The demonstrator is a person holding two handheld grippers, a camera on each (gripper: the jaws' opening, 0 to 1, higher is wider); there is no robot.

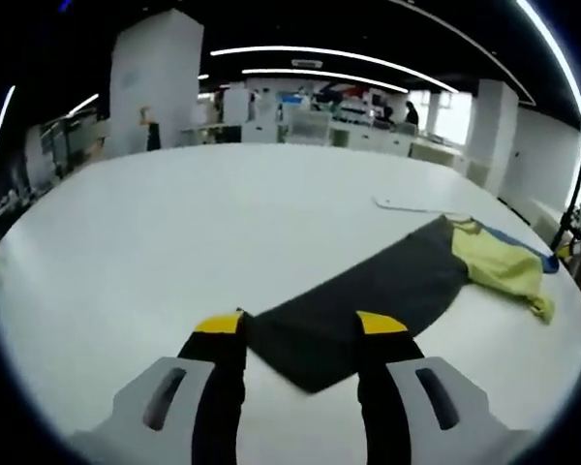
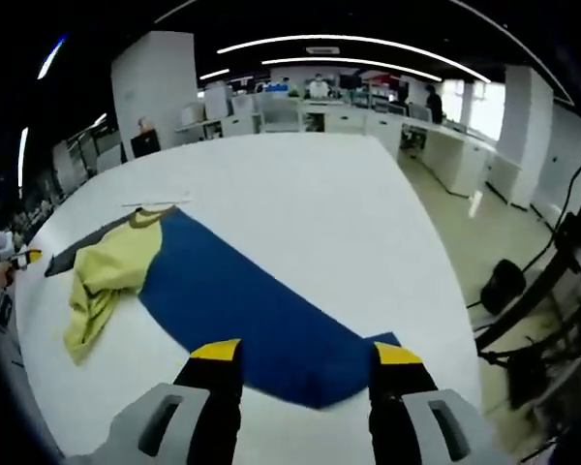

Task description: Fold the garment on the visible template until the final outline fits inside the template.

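Garment (image 1: 407, 281) lies spread flat on the white table (image 1: 203, 223), grey and yellow in the left gripper view, blue (image 2: 242, 310) and yellow in the right. Left gripper (image 1: 300, 325) and right gripper (image 2: 307, 351) both stand spread wide, grasping nothing, a cloth corner between each pair of jaws. Desks (image 2: 339, 116) line the room behind.

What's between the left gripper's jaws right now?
In the left gripper view, a dark grey corner of the garment lies between the open jaws of the left gripper.

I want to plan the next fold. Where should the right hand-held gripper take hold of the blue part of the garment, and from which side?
Probably at the pointed blue corner lying flat between the open jaws of the right hand-held gripper. Come straight forward from the near table edge: the tip faces the gripper and is free cloth.
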